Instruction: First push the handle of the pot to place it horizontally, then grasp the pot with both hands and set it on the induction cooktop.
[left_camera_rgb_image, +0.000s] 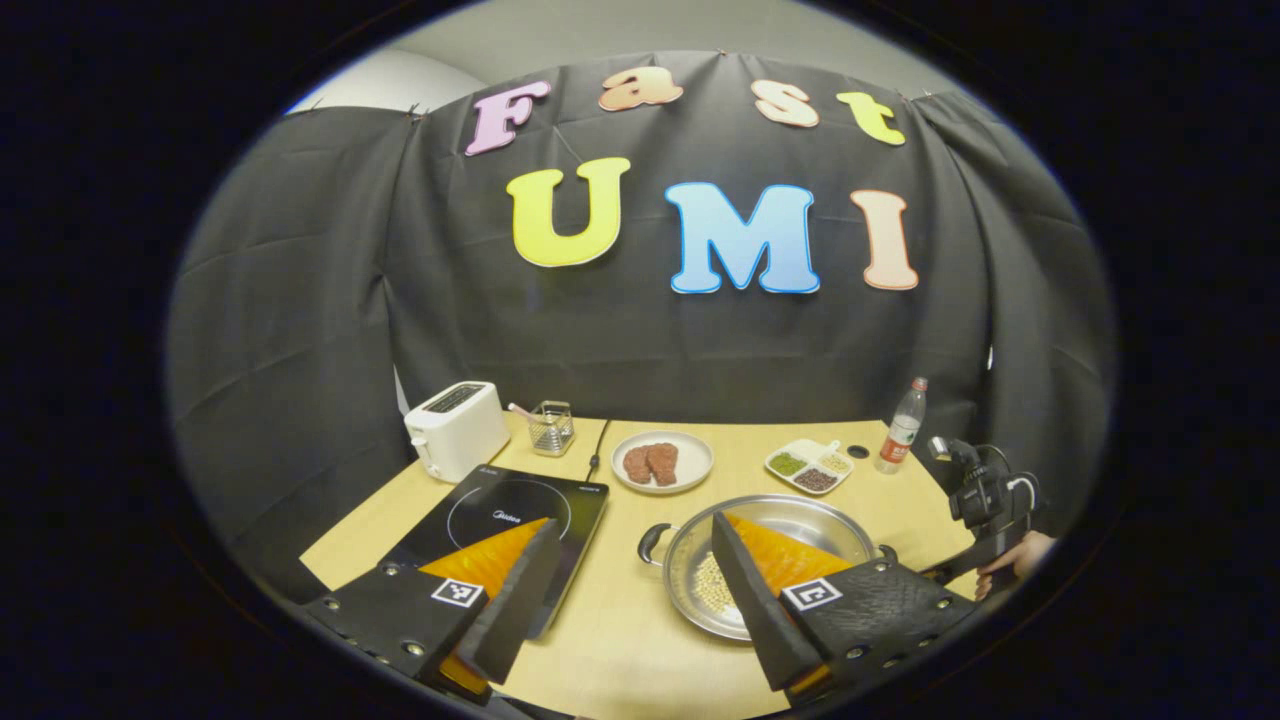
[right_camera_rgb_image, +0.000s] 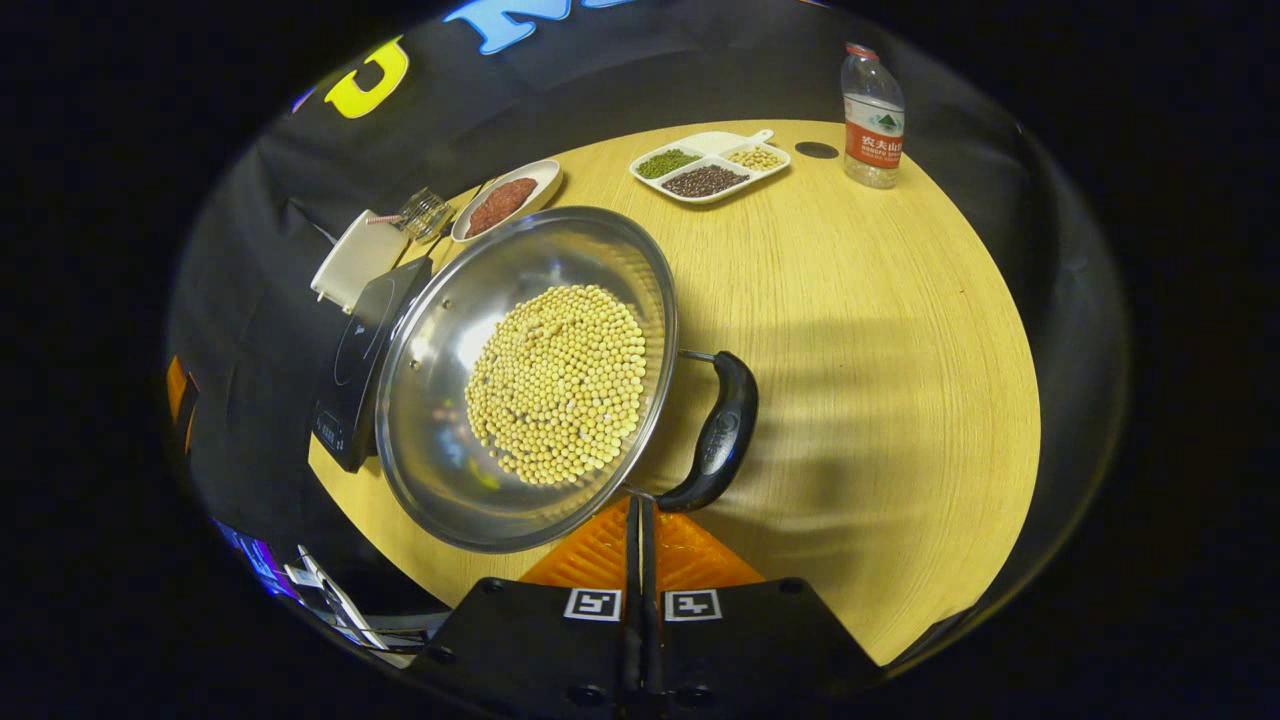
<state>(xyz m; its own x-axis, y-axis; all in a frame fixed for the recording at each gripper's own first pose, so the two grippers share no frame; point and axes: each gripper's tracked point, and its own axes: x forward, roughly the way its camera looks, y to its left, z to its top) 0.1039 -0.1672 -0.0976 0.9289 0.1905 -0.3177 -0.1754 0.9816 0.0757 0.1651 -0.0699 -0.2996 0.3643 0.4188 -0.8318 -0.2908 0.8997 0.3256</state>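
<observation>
A steel pot (right_camera_rgb_image: 450, 330) holding soybeans (right_camera_rgb_image: 558, 385) sits on the wooden table, with a black loop handle (right_camera_rgb_image: 722, 425) on its side facing the right gripper view. My right gripper (right_camera_rgb_image: 640, 510) is shut with its fingers pressed together, the tips just at the lower end of that handle by the pot's rim. In the left gripper view the pot (left_camera_rgb_image: 800, 515) lies right of the black induction cooktop (left_camera_rgb_image: 500, 505). My left gripper (left_camera_rgb_image: 635, 525) is open above the table, one finger over the cooktop, the other over the pot. The right gripper (left_camera_rgb_image: 985, 500) and a hand are at the far right.
At the back of the table stand a white toaster (left_camera_rgb_image: 455, 425), a wire holder (left_camera_rgb_image: 552, 428), a plate of meat (left_camera_rgb_image: 662, 462), a divided dish of beans (left_camera_rgb_image: 810, 465) and a water bottle (left_camera_rgb_image: 900, 425). The cooktop (right_camera_rgb_image: 365, 350) lies beyond the pot.
</observation>
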